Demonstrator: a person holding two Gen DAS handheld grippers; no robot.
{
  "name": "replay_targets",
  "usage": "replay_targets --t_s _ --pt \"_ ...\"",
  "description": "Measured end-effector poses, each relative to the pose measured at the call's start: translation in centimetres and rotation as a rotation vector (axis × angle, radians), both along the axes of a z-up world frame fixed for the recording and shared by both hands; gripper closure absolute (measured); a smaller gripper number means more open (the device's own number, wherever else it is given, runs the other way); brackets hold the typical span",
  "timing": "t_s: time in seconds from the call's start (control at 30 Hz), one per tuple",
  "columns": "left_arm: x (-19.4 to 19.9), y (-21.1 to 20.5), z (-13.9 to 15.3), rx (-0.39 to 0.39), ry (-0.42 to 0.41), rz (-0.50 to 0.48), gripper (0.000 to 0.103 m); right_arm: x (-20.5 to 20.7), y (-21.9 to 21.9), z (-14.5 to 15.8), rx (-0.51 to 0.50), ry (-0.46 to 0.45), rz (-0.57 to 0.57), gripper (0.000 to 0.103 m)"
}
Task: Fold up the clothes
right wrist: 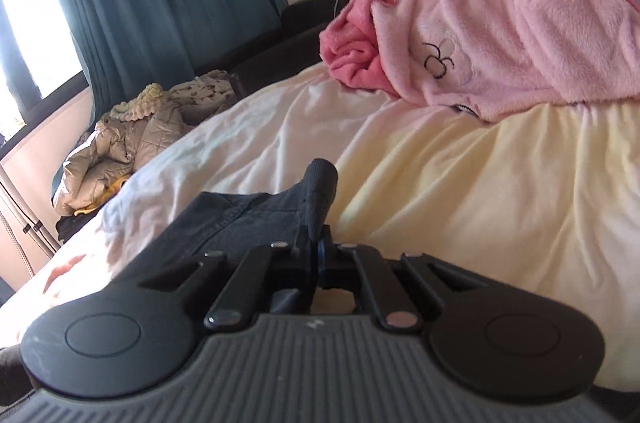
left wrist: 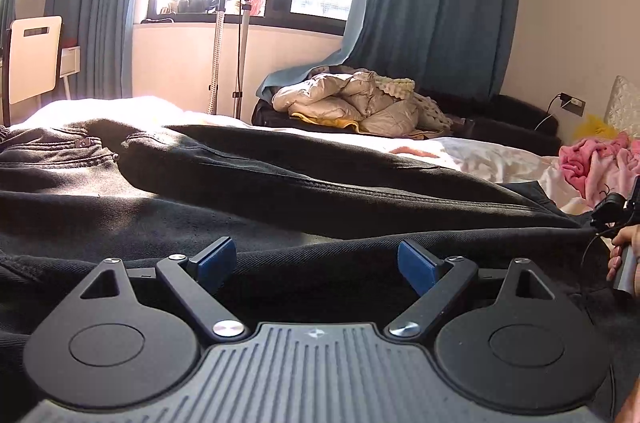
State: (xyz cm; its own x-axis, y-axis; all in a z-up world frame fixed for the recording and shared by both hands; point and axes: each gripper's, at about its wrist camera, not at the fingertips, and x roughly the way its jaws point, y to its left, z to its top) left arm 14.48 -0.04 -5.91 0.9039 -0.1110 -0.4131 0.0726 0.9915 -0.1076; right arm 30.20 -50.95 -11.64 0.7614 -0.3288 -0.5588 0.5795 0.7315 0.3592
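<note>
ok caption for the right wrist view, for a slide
Right gripper shut on a pinched-up fold of the black jeans on the pale bedsheet, pink fleece garment heaped behind.

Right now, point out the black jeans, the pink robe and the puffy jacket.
black jeans (left wrist: 280, 183), left wrist view, upper leg's side seam
pink robe (right wrist: 520, 35), right wrist view, pale fleece middle
puffy jacket (left wrist: 344, 99), left wrist view, quilted front

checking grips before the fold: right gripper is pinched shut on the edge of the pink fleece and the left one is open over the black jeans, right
Not quite. The right gripper is pinched shut on the edge of the black jeans, not the pink fleece, which lies untouched further up the bed, as the right wrist view shows. The left gripper is indeed open over the jeans.
</note>
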Motion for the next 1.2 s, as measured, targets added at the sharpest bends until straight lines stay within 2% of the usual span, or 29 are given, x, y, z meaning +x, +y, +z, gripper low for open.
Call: replay_targets --t_s 0.07,0.1,0.2,0.3,0.33,0.53,0.63,0.93,1.07,1.2 --pt "0.1 -0.2 -0.3 0.007 0.002 -0.008 0.013 -0.5 -0.9 -2.2 0.066 0.014 -0.003 0.097" --pt "0.2 -0.3 -0.4 0.014 0.007 -0.007 0.013 -0.6 -0.8 -2.2 0.066 0.011 0.001 0.096" --pt "0.3 -0.5 -0.4 0.019 0.014 -0.008 0.013 -0.7 -0.2 -1.0 0.030 0.025 0.020 0.090" --pt "-0.1 -0.4 0.0 0.015 0.014 -0.014 0.013 -1.5 1.0 1.2 -0.038 0.064 0.052 0.073" --pt "-0.3 -0.3 0.2 0.012 0.013 -0.016 0.013 -2.0 1.4 1.8 -0.060 0.073 0.075 0.071" --pt "-3.1 1.1 1.8 -0.072 0.015 -0.043 0.013 -7.5 3.8 4.6 -0.112 0.061 0.200 0.071" --pt "-4.8 1.6 2.3 -0.088 0.011 -0.041 0.013 -10.3 5.7 5.8 -0.157 0.053 0.262 0.071" --pt "-9.7 1.0 4.2 -0.017 -0.081 -0.055 0.013 -18.7 12.7 9.9 -0.223 -0.035 0.436 0.071" --pt "-9.9 0.5 3.5 0.021 -0.066 -0.040 0.012 -21.8 15.5 11.2 -0.243 -0.087 0.527 0.071" --pt "-9.9 0.4 3.3 0.041 -0.052 -0.014 0.012 -23.9 17.2 11.1 -0.237 -0.099 0.590 0.071"
